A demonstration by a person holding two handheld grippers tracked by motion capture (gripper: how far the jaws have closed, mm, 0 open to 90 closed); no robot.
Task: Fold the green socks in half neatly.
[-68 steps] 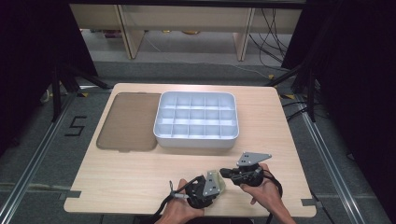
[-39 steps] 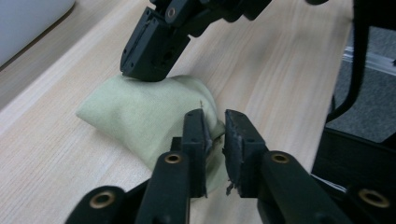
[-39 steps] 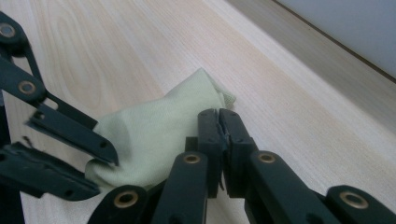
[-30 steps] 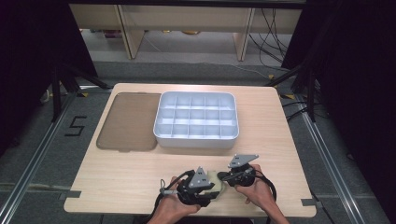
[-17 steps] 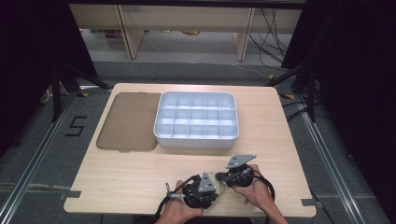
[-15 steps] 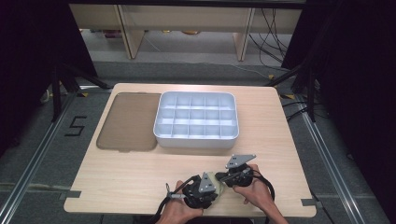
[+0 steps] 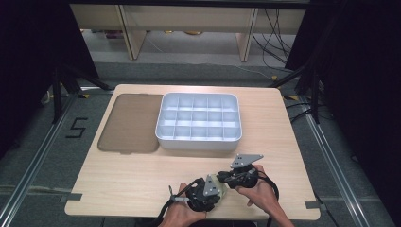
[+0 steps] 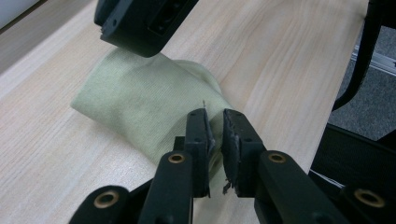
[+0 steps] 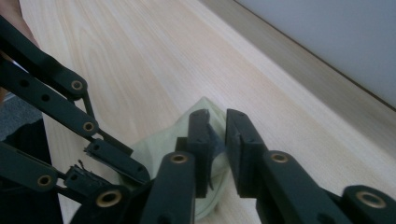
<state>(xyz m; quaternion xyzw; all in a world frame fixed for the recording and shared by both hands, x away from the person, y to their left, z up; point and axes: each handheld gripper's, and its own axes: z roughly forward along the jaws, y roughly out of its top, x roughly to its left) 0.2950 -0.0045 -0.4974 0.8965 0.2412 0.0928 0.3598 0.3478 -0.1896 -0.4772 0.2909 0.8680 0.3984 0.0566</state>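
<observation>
Both tools pinch the pale green knit cloth [image 8: 140,107] on the light wooden tabletop [image 7: 142,175]: left tool [image 8: 215,128], right tool [image 9: 215,128]; the high view shows little of the cloth [image 7: 220,182].

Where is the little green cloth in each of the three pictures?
High view: the small pale green knitted cloth peeks out between the two tongs near the table's front edge.
Left gripper view: it lies mid-picture, one end pinched in the left tongs.
Right gripper view: low centre, by the right tongs.
Shared landmark: the light wooden table.
</observation>
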